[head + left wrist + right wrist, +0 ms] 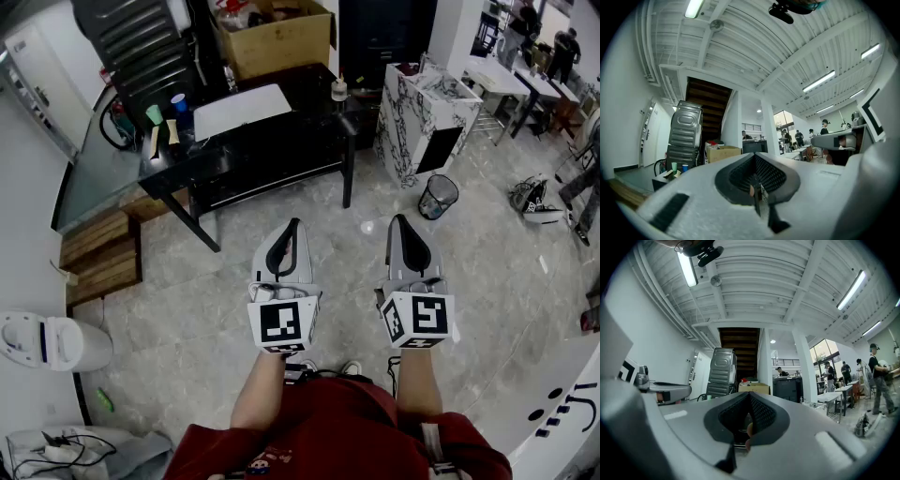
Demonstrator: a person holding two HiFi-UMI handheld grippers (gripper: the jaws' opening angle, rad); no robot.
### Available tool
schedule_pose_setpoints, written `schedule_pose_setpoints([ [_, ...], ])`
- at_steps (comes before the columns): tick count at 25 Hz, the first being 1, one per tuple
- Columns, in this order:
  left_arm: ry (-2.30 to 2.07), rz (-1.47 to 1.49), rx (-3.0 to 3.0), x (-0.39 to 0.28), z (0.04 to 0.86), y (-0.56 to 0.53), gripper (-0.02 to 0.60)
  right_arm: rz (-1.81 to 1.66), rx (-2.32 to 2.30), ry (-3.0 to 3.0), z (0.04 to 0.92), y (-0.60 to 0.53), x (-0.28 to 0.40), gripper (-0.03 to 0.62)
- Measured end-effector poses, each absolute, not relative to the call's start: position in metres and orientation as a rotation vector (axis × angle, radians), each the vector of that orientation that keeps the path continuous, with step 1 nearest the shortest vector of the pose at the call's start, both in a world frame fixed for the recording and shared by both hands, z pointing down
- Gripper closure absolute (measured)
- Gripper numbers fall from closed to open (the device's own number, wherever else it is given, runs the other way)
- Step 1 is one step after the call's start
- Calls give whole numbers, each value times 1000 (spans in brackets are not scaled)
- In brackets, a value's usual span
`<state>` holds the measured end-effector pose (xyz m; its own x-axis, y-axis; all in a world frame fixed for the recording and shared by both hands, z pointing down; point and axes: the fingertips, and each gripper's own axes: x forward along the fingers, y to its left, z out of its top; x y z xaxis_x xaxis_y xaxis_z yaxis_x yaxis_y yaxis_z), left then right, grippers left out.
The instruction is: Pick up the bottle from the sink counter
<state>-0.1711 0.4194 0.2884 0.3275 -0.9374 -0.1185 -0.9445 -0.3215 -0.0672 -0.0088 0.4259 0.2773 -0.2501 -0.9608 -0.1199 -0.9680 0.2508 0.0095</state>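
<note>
Grey marbled floor tiles lie under both tools, with nothing within reach of either. The person in the red top holds the left hand-held gripper and the right hand-held gripper side by side in front of the body. Both point forward across the room rather than down at anything. Each has its jaws pressed together with nothing between them, which reads as a carrying pose, not a reach.

I cannot pick out a sink or the task's bottle with any certainty. A small pale bottle-like thing stands at the right end of the long black surface, just beside the white marbled cabinet, well ahead of the tools. It may be the target, or not. A curved white surface edge shows close at the person's right, too cropped to judge.

The task looks barely begun. The person would need to walk or turn to the right place first, then open one tool before closing in.
</note>
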Motion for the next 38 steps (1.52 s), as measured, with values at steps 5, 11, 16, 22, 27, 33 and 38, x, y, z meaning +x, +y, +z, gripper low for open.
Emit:
schedule_pose_setpoints([
  [5,1742,96,-2454,-161,286,421,580,126,-1864,2411,277,428,0,592],
  [11,1742,123,-2447,-148,281,426,580,121,-1864,2412,276,432,12,593],
  [16,1745,91,-2459,-136,288,430,580,89,-1839,2413,278,435,21,592],
  [22,1729,136,-2448,-113,280,436,578,83,-1824,2412,280,441,37,592],
  [27,1714,136,-2459,-82,277,437,578,63,-1830,2408,282,442,70,592],
  [33,1686,121,-2458,-40,280,445,578,49,-1856,2384,289,450,117,592],
  [38,1680,120,-2458,-28,281,448,578,56,-1846,2385,292,453,125,592],
])
